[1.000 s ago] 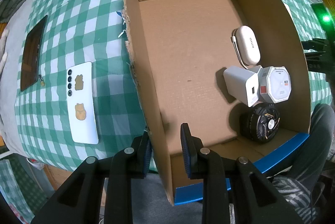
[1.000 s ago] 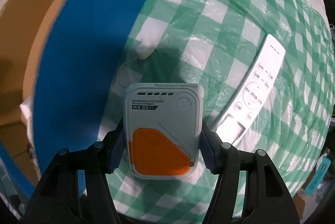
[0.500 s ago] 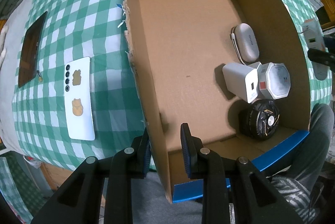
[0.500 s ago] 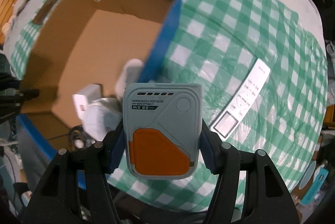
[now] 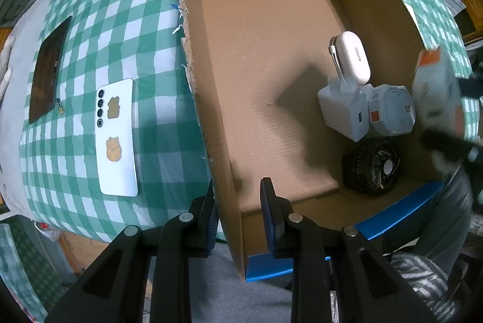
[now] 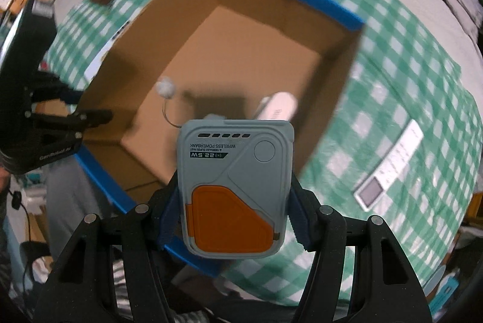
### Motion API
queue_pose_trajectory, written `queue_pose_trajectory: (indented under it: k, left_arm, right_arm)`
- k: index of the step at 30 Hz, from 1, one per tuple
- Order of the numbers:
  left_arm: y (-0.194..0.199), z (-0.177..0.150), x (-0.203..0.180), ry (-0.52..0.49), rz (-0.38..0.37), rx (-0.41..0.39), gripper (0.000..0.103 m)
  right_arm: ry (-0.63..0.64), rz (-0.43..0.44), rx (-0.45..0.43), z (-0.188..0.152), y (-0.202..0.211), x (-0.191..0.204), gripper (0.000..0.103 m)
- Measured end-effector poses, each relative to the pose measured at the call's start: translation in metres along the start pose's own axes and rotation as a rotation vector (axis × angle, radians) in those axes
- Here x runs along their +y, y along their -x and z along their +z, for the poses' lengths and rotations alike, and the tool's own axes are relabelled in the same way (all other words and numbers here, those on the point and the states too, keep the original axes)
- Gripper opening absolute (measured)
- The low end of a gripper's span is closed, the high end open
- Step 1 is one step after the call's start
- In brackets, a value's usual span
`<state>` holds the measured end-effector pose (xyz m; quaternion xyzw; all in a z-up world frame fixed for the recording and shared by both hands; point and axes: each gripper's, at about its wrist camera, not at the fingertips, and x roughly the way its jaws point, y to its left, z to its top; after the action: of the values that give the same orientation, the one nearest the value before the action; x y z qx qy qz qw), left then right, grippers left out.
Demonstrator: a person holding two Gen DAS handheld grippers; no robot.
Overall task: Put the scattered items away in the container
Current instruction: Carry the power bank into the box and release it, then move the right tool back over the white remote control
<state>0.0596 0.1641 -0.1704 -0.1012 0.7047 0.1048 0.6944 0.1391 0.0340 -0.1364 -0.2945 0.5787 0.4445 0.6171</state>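
The cardboard box with blue-taped rims stands on the checked cloth. It holds a white earbud case, a white charger cube, a grey octagonal device and a black round fan. My left gripper points straight down, its narrow jaws astride the box's left wall near the front corner; bare cardboard shows beside the inner pad. My right gripper is shut on a grey-and-orange power bank, hanging above the box near its right wall. The power bank shows blurred in the left wrist view.
On the cloth left of the box lie a white phone with cat stickers and a dark tablet. A white remote lies right of the box. The left gripper shows at the left edge of the right wrist view. A person's grey trouser leg is at the front.
My right gripper rose with the power bank and swung from over the cloth beside the box to above the box's inside. It now enters the left wrist view. The left gripper stayed put.
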Motion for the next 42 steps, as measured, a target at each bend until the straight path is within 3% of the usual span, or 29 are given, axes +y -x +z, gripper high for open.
queue_pose_trajectory:
  k: [13,17,21,42]
  left_arm:
    - [-0.001,-0.003,-0.001,-0.001,0.007,0.004,0.024]
    - [-0.002,-0.003,-0.003,-0.005,0.014,0.006,0.024]
    - [-0.003,-0.003,-0.002,-0.003,0.013,0.011,0.024]
    - [0.001,0.018,0.001,0.006,0.019,0.002,0.026]
  right_arm:
    - [0.010,0.012,0.039,0.006,-0.039,0.016,0.063]
    - [-0.017,0.036,-0.009,0.009,-0.028,0.011,0.065]
    - [-0.025,0.004,-0.041,0.014,-0.018,0.006,0.069]
    - [-0.296,-0.026,-0.111,-0.021,0.017,-0.105,0.071]
